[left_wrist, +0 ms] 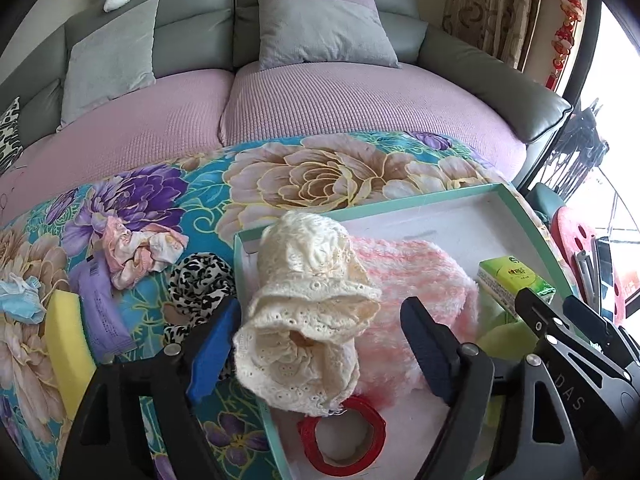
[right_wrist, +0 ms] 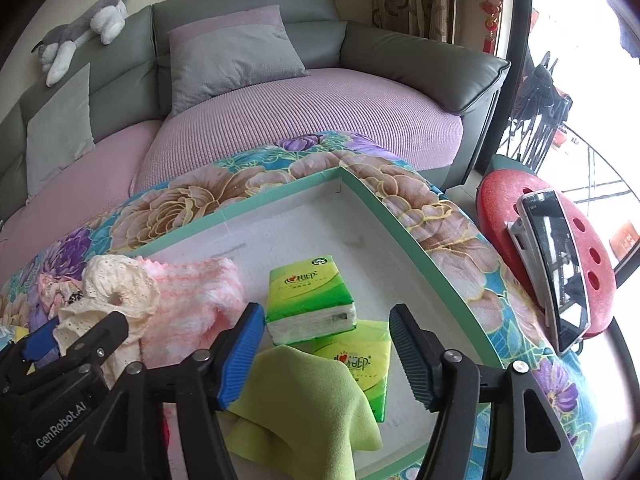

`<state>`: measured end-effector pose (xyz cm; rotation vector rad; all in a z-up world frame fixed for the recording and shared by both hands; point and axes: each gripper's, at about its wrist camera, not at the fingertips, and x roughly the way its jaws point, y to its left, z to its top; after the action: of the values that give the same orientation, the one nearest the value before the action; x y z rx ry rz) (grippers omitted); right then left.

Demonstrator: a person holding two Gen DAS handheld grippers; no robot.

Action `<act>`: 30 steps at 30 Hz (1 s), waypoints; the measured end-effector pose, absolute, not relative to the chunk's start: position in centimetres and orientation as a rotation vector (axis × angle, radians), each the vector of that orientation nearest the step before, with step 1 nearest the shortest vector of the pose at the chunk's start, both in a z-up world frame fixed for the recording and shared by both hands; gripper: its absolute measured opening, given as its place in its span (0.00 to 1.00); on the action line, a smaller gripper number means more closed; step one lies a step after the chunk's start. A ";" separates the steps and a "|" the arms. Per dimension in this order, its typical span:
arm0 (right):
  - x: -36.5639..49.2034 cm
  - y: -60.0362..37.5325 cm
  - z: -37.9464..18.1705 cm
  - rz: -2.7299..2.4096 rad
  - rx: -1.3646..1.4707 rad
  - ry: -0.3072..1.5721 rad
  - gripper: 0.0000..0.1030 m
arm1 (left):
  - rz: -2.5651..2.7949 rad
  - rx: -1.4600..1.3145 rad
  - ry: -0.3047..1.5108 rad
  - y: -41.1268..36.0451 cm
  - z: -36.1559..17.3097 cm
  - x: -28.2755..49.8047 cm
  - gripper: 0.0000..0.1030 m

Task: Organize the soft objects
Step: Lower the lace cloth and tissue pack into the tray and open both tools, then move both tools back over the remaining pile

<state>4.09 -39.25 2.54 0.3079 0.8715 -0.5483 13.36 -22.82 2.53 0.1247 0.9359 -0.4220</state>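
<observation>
**Lace hat lies in the tray, both jaws wide**

A green-rimmed tray (left_wrist: pixel 404 196) on the floral blanket (left_wrist: pixel 160 200) holds the cream lace hat (left_wrist: pixel 308 320), resting on a pink fluffy cloth (left_wrist: pixel 420 280). The left gripper (left_wrist: pixel 320 344) straddles the hat, pads clear. The right gripper (right_wrist: pixel 326 356) gapes over a green cloth (right_wrist: pixel 308 400).

the left wrist view looks forward and steeply down along the left tool (left_wrist: pixel 320 344), close over the near left corner of the teal tray (left_wrist: pixel 404 202), facing the sofa (left_wrist: pixel 280 96) beyond; the right wrist view sits on the right tool (right_wrist: pixel 326 354), equally tilted and close, over the tray's (right_wrist: pixel 280 196) right part; both share the tray, the cream lace hat (left_wrist: pixel 308 312) (right_wrist: pixel 116 288), the sofa, and each other's tool at the frame edge
</observation>
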 end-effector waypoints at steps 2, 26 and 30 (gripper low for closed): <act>4.1 -39.2 2.5 -0.552 0.299 0.877 0.68 | -0.409 0.124 0.932 -22.6 2.6 13.4 0.81; 4.2 -38.5 2.5 -0.569 0.252 0.927 0.93 | -0.355 0.061 0.891 -19.8 3.7 13.8 0.85; 4.1 -38.2 2.7 -0.557 0.254 0.930 0.93 | -0.308 0.052 0.869 -18.4 4.5 13.7 0.86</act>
<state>4.08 -38.19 2.69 0.2537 0.9296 -0.5575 13.66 -18.35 4.48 0.0522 0.8691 -0.3084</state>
